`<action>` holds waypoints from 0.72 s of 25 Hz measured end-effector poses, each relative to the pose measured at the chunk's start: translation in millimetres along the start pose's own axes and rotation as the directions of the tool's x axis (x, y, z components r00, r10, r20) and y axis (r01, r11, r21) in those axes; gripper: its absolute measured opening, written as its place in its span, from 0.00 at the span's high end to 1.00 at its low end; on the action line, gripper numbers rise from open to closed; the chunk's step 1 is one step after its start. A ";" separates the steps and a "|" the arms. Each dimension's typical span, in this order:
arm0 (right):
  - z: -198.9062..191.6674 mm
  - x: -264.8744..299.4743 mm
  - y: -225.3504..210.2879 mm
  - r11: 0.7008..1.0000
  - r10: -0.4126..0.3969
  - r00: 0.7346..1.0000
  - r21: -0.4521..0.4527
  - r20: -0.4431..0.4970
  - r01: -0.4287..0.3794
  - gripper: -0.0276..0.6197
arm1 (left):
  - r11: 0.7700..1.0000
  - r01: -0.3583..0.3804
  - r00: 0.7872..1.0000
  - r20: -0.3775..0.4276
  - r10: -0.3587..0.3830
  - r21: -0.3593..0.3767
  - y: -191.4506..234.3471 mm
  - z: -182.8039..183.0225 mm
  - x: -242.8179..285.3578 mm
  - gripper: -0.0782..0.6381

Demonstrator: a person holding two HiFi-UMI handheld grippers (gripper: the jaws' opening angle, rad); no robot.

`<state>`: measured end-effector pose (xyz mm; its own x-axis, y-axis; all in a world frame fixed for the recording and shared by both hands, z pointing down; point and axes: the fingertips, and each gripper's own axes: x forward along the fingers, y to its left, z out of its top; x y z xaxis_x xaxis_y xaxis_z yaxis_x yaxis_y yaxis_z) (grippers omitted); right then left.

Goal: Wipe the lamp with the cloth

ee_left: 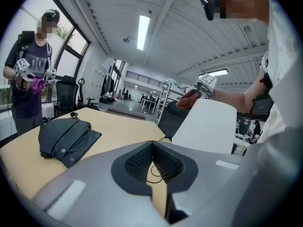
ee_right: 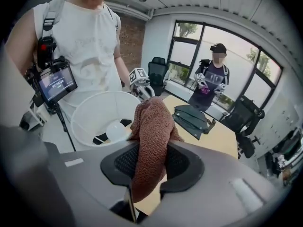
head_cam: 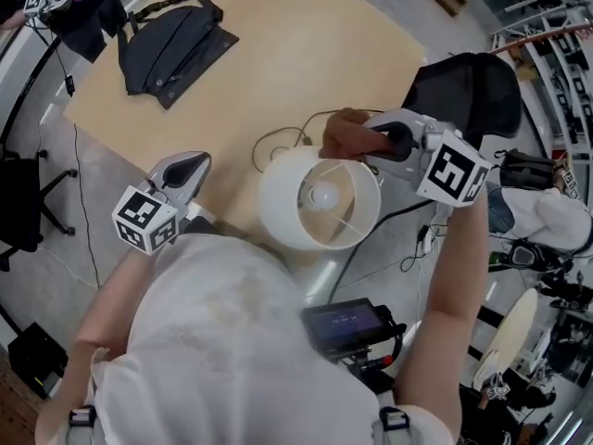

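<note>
The lamp's white shade stands at the near edge of the wooden table, with its bulb seen from above. My right gripper is shut on a brown knitted cloth at the shade's far rim. In the right gripper view the cloth hangs between the pads, above the shade. My left gripper is to the left of the shade, apart from it. Its jaws look shut with nothing in them. From that gripper's view the shade and cloth lie to the right.
A black bag lies on the table's far left. The lamp's cable loops behind the shade. A black chair stands at the table's right edge. Another person holding grippers stands beyond the table. A screen hangs on my chest.
</note>
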<state>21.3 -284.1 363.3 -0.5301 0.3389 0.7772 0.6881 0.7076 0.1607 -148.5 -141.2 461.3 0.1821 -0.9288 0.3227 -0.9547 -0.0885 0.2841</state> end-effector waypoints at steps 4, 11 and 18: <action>-19.6 24.9 -2.9 0.995 0.087 0.988 -0.032 -0.131 -0.092 0.75 | 0.999 -0.034 0.999 0.004 0.034 -0.026 10.0 -5.1 -7.0 0.89; -57.1 86.9 -7.1 0.973 0.211 0.939 -0.037 -0.272 -0.229 0.76 | 0.996 -0.065 0.998 0.014 0.066 -0.069 17.9 -14.4 -17.0 0.89; -87.5 120.0 -7.6 0.952 0.291 0.891 0.010 -0.348 -0.307 0.76 | 0.988 -0.106 0.994 0.026 0.109 -0.109 38.5 -20.6 -30.2 0.89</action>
<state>-4.1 -303.1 508.5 -0.1001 0.2922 0.9511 0.8124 0.5758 -0.0913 -185.9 -109.1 481.1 0.0707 -0.9420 0.3281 -0.9372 0.0499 0.3452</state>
